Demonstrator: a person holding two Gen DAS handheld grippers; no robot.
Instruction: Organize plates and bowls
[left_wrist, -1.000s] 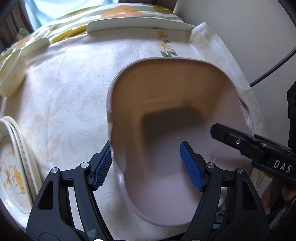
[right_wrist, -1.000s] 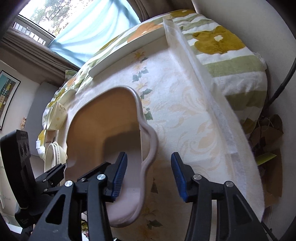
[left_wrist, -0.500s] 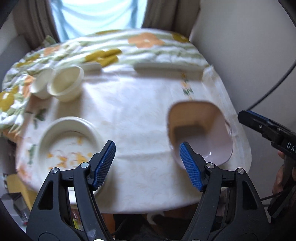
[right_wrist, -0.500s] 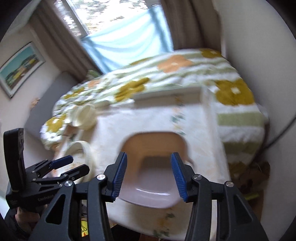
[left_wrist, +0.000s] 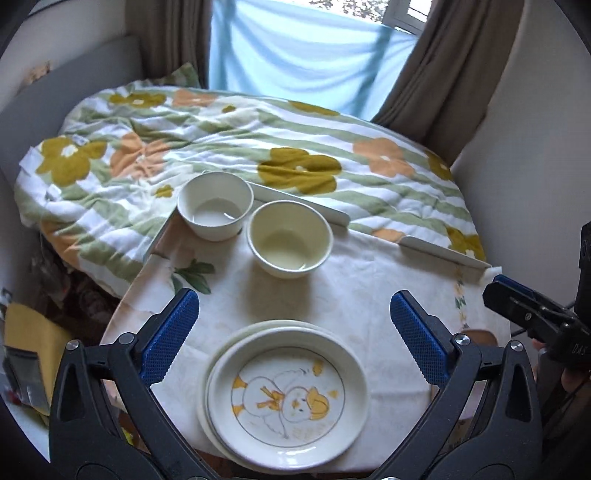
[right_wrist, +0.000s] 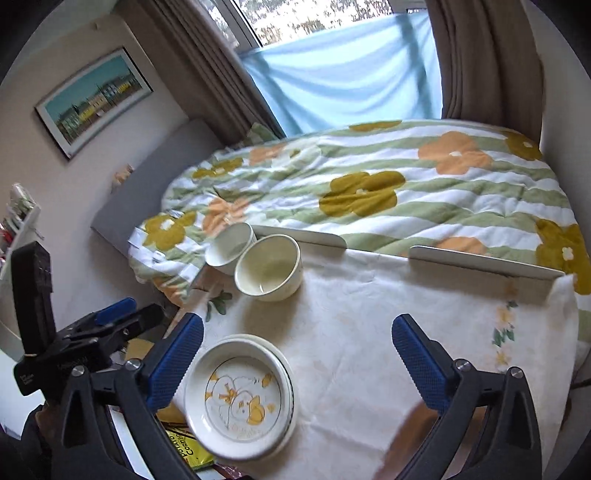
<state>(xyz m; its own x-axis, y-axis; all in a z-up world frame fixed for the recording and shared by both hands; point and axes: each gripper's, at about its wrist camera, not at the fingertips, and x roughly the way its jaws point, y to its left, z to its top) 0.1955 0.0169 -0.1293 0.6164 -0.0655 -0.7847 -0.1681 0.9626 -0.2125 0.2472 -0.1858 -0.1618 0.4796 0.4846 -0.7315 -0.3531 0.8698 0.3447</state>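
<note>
A stack of cream plates (left_wrist: 288, 398), the top one with a yellow chick drawing, lies at the table's near left; it also shows in the right wrist view (right_wrist: 240, 398). Two cream bowls stand at the far left: a nearer one (left_wrist: 290, 243) (right_wrist: 269, 273) and a farther white one (left_wrist: 215, 210) (right_wrist: 229, 248). A sliver of the pink squarish bowl (right_wrist: 410, 439) shows at the near right, also as a brown edge (left_wrist: 480, 335). My left gripper (left_wrist: 295, 332) is open and empty, high above the plates. My right gripper (right_wrist: 299, 358) is open and empty, high above the table.
The small table has a cream floral cloth (left_wrist: 369, 295) and low white rails (left_wrist: 443, 254) at its far edge. A bed with a flowered blanket (left_wrist: 221, 140) lies behind it. A wall stands to the right. A yellow packet (right_wrist: 188, 446) lies below the table's left edge.
Both grippers have let go of the pink bowl, lifted well away from the table and swung left. The plates and bowls now lie in view; the pink bowl has slid to the frame edge.
</note>
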